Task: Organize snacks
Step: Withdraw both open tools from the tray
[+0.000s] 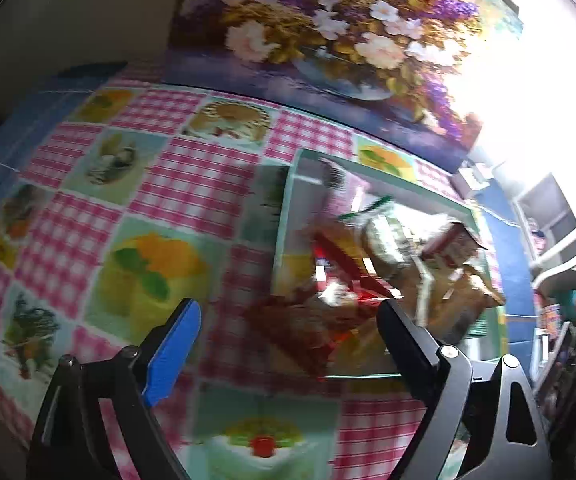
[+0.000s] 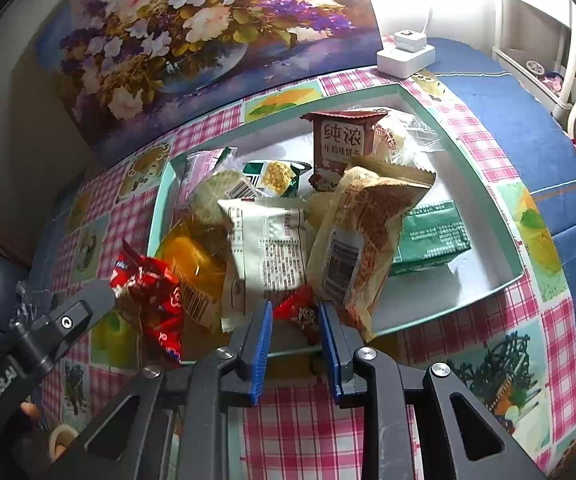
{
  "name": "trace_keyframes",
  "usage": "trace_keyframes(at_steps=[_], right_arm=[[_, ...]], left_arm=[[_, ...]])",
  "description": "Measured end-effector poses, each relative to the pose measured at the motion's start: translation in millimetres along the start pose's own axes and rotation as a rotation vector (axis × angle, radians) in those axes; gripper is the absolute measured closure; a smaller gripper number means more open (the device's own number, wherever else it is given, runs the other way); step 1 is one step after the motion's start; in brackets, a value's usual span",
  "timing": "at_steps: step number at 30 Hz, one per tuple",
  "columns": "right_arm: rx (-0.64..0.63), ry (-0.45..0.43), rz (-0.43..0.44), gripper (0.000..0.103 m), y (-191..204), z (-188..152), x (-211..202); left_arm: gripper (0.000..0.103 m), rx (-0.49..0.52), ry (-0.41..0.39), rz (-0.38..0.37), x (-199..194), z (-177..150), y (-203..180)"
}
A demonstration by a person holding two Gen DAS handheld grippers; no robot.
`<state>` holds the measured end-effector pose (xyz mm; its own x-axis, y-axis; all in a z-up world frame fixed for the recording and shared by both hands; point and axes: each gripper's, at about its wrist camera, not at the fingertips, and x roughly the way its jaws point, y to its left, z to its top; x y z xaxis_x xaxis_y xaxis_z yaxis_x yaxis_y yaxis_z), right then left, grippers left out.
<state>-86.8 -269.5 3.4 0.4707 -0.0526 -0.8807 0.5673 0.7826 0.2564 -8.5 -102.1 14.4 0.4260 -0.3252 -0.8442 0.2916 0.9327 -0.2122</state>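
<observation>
Snacks heaped in a shallow tray (image 2: 484, 208) on the checked tablecloth (image 2: 308, 432).
Left gripper (image 1: 288, 320) stands wide apart and empty above the cloth, just beside the tray's near left corner, where a red packet (image 2: 156, 296) overhangs the rim. Right gripper (image 2: 294, 320) is narrow, its blue pads either side of a small red wrapper (image 2: 298, 310) at the tray's near edge; whether they press it I cannot tell.

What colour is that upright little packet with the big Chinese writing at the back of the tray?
Reddish brown with pale lettering: the upright packet shows best in the right wrist view.
</observation>
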Motion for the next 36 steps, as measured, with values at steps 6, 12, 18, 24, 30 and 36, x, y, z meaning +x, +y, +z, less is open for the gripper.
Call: trace_keyframes(at_steps=[6,12,18,24,30,36], right_arm=[[-0.030,0.011,-0.007,0.038,3.8,-8.6,-3.7],[-0.065,0.007,-0.031,0.009,8.5,-17.7,-8.0],[-0.082,-0.033,-0.044,0.000,11.6,-23.3,-18.2],[-0.073,-0.064,-0.056,0.000,10.2,-22.0,-27.6],[-0.087,-0.063,-0.059,0.000,12.5,-21.3,-27.4],[-0.081,-0.066,-0.059,0.000,12.2,-22.4,-28.0]], left_arm=[[0.012,0.045,0.007,0.126,-2.5,-8.1,7.2],[0.005,0.066,-0.006,0.228,-11.0,-16.2,18.4],[0.005,-0.006,-0.036,0.236,-22.1,-19.1,36.1],[0.005,-0.041,-0.032,0.224,-29.2,-19.4,47.4],[0.005,0.028,0.002,0.279,-26.5,-20.4,41.2],[0.005,0.066,0.021,0.347,-23.4,-20.5,43.0]])
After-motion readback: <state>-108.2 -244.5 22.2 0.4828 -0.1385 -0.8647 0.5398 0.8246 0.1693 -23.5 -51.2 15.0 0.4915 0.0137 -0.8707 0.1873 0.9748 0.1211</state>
